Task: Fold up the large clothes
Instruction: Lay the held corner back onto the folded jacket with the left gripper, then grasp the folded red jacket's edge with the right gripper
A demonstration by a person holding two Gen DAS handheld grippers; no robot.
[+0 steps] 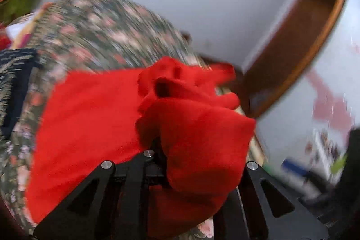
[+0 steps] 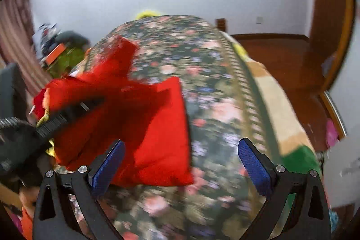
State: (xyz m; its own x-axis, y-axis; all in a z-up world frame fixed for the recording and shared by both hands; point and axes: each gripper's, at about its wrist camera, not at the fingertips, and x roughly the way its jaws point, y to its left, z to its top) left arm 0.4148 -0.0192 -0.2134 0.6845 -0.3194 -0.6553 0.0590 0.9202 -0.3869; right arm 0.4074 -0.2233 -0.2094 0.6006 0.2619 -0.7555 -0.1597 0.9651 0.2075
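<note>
One red garment (image 2: pixel 144 127) on floral bedspread (image 2: pixel 213 105); two claws: left (image 1: pixel 157 150) clamped, right (image 2: pixel 180 170) agape.

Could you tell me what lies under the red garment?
Under the red garment lies the floral bedspread, which shows all around it. Whatever else sits beneath the cloth is covered, including the left gripper's fingers bunched in it.

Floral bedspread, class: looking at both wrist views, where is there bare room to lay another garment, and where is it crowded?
Free: the floral bedspread right of the red garment, out to its striped border, and the strip nearest the open right gripper. Crowded: the left side, where the left gripper pinches the bunched garment beside piled clutter.
</note>
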